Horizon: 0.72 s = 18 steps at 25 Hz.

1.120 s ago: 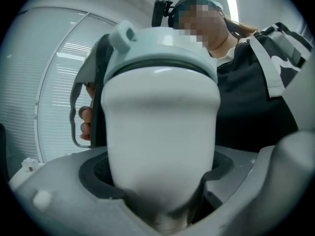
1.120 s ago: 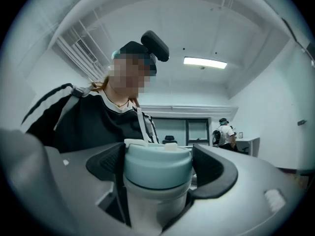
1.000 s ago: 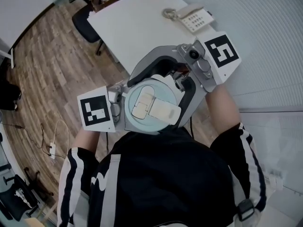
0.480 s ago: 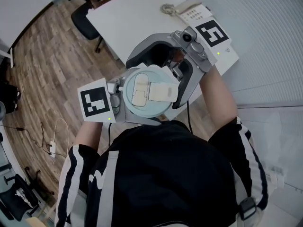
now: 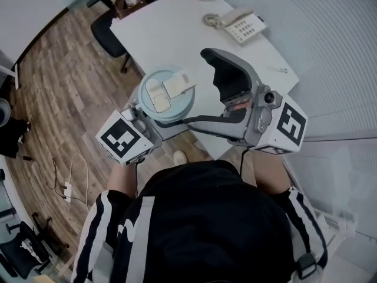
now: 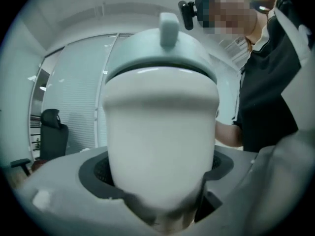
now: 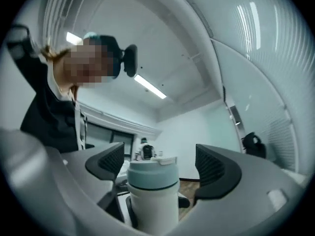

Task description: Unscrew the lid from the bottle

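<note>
Bottle: white body, upright, held in the air off the surface. From the head view it hung over the surface's floor-side edge. Lid: pale teal, seated on the bottle, with a dark seam under its rim in both gripper views. A white flip tab lay across the lid's top.

Left gripper: jaws closed on the bottle's body below the lid, dark pads pressed to either side. In that gripper's view the bottle filled most of the frame. Its marker cube sat low and left of the lid in the head view.

Right gripper: jaws wide apart, gripping nothing. In its own view I saw the lid standing in the gap, with both pads clear of it. In the head view the gripper lay to the right of the bottle, one jaw raised over the surface and the other reaching toward the bottle's side. I could not tell whether that lower jaw touched anything. Its marker cube faced me at the right.

Further out: a phone near the surface's far corner, well apart from the bottle. A dark chair stood at the surface's left end on the wood floor.
</note>
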{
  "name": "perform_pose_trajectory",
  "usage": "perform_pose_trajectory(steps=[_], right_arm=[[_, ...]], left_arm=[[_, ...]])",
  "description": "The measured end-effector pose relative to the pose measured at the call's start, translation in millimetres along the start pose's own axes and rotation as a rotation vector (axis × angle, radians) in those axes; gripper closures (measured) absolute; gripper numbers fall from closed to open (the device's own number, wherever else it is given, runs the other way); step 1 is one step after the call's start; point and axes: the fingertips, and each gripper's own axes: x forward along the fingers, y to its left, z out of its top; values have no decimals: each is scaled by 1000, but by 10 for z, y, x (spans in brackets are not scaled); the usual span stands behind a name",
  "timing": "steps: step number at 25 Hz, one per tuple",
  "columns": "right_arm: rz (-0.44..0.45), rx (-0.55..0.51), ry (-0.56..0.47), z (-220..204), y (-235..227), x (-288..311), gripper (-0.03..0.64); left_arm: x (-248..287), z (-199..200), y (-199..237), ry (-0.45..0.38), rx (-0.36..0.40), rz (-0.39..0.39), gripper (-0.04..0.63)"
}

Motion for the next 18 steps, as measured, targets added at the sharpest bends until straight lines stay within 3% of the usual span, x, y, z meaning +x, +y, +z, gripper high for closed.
perform_pose_trajectory(steps=[4, 9, 14, 18], right_arm=[[-192, -122, 108, -199, 9, 200, 176], [-264, -61, 148, -355, -201, 210, 176], [-206, -52, 162, -283, -299, 67, 175], [-16, 2, 198, -215, -270, -175, 176]], left_arm=[[54, -50, 300, -12, 34, 194, 139], [246, -41, 402, -8, 39, 272, 139], [511, 14, 278, 1, 34, 239, 138], [731, 61, 37, 3, 20, 80, 138]])
